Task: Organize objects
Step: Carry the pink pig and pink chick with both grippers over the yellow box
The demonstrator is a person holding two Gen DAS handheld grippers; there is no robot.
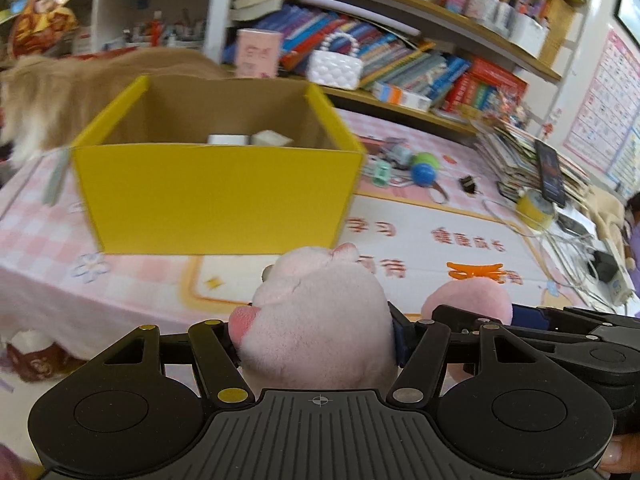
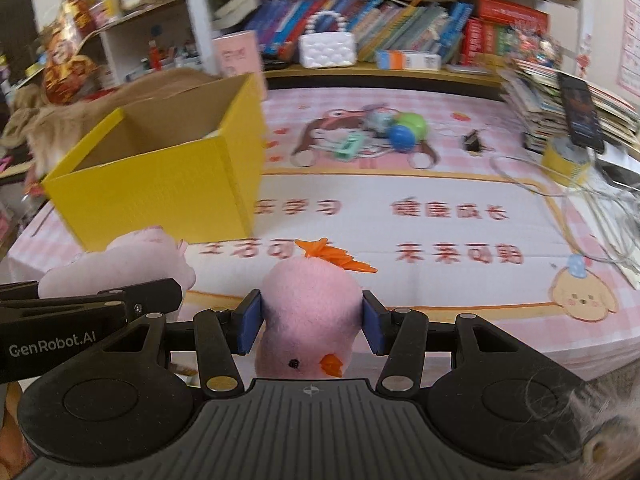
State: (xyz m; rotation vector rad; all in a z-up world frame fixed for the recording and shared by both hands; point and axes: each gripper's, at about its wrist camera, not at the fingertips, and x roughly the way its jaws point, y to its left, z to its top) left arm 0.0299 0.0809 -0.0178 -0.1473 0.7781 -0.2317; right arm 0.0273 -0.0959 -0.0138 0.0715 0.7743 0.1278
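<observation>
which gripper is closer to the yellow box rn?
Left. The left gripper, shut on the pale pink plush, faces the yellow box head-on. The right gripper, holding the pink bird plush, sits further right.

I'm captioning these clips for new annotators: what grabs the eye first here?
Two pink plush toys, one in each gripper: the left gripper clamps a pale pink plush, the right gripper a pink chick plush with an orange beak. Beyond them, an open yellow box stands on the pink checkered tablecloth, with crowded bookshelves behind.
</observation>
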